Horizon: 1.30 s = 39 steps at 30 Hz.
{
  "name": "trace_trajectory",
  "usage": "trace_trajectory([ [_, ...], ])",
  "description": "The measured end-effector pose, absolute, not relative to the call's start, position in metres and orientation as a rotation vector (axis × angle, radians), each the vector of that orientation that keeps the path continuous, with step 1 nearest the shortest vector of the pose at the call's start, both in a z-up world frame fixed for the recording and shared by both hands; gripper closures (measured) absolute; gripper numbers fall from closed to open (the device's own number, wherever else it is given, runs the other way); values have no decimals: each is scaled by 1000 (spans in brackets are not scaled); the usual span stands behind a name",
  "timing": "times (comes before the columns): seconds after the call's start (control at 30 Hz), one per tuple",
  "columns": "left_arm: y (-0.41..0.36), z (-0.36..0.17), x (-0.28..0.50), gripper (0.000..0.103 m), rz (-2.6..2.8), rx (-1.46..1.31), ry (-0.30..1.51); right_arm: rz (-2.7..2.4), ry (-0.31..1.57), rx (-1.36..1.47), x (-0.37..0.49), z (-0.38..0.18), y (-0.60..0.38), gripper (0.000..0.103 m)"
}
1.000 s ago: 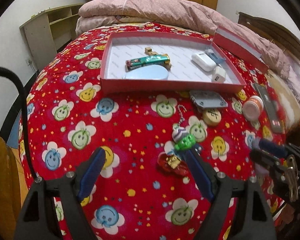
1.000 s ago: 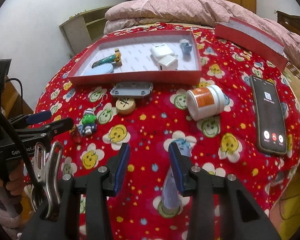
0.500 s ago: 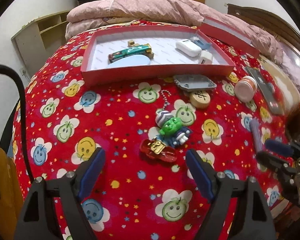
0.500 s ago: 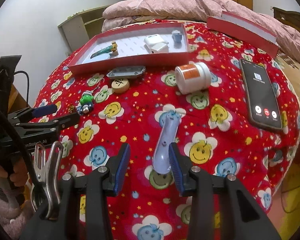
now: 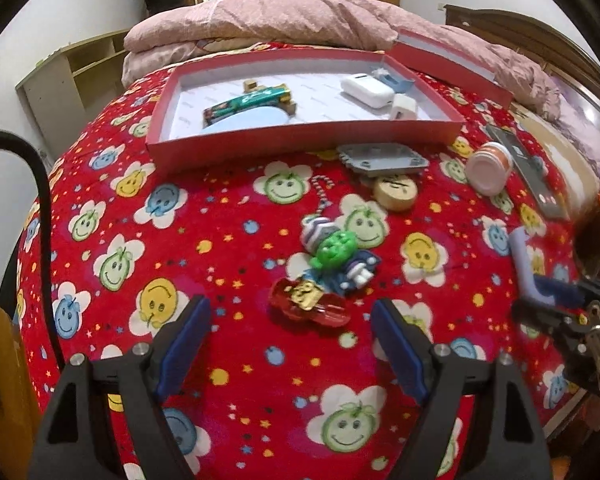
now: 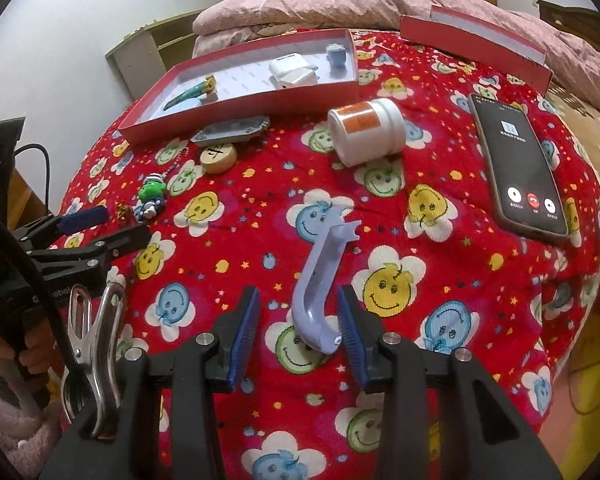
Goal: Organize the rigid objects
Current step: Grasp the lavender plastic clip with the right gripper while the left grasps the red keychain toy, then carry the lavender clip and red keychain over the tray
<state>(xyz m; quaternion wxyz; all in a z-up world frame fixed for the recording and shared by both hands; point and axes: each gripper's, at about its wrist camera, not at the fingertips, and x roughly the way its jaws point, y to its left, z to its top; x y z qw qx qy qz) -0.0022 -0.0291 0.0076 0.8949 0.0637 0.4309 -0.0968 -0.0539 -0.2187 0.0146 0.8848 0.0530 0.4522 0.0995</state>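
Note:
A red shallow box [image 5: 300, 148] [image 6: 236, 102] on the bed holds a green bar, a blue disc, a white case and a white plug. My left gripper [image 5: 292, 332] is open just short of a red charm [image 5: 310, 306] and a green figure keychain [image 5: 334, 250]. My right gripper [image 6: 298, 316] is open around the near end of a lilac plastic handle [image 6: 320, 276]; the jaws stand apart from it. A wooden disc [image 5: 394, 192], a grey plate [image 5: 382, 158] and a white jar [image 6: 366, 130] lie in front of the box.
A phone [image 6: 520, 168] with a lit screen lies at the right on the red smiley blanket [image 5: 180, 240]. The red box lid [image 6: 474, 46] rests against the pink duvet [image 5: 280, 16]. A shelf [image 5: 68, 76] stands at the left wall.
Both grippers have pulled back toward me and dropped lower. The lilac handle now sits between the right jaws; the charm and keychain sit closer to the left jaws.

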Motion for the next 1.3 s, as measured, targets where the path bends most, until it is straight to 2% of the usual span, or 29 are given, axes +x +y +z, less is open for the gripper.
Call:
trace_trajectory([
  [0.27, -34, 4, -2, 18, -193, 163, 873, 235, 920, 134, -54, 13, -220, 56],
  [0.33, -36, 4, -2, 21, -201, 163, 867, 232, 917, 132, -55, 12, -219, 55],
  [0.43, -37, 5, -3, 31, -219, 163, 863, 228, 916, 128, -55, 12, -219, 55],
  [0.6, -38, 8, -8, 57, -244, 168, 863, 224, 912, 121, -56, 12, -218, 55],
  [0.67, -36, 9, -9, 61, -250, 162, 866, 225, 909, 123, -56, 12, -218, 56],
  [0.8, -33, 10, -10, 61, -261, 140, 873, 209, 909, 102, -57, 12, -216, 58],
  [1.03, -29, 16, -14, 61, -273, 118, 868, 158, 907, 84, -56, 13, -218, 80],
  [1.3, -22, 23, -18, 61, -267, 96, 847, 160, 896, 101, -58, 15, -218, 81],
])
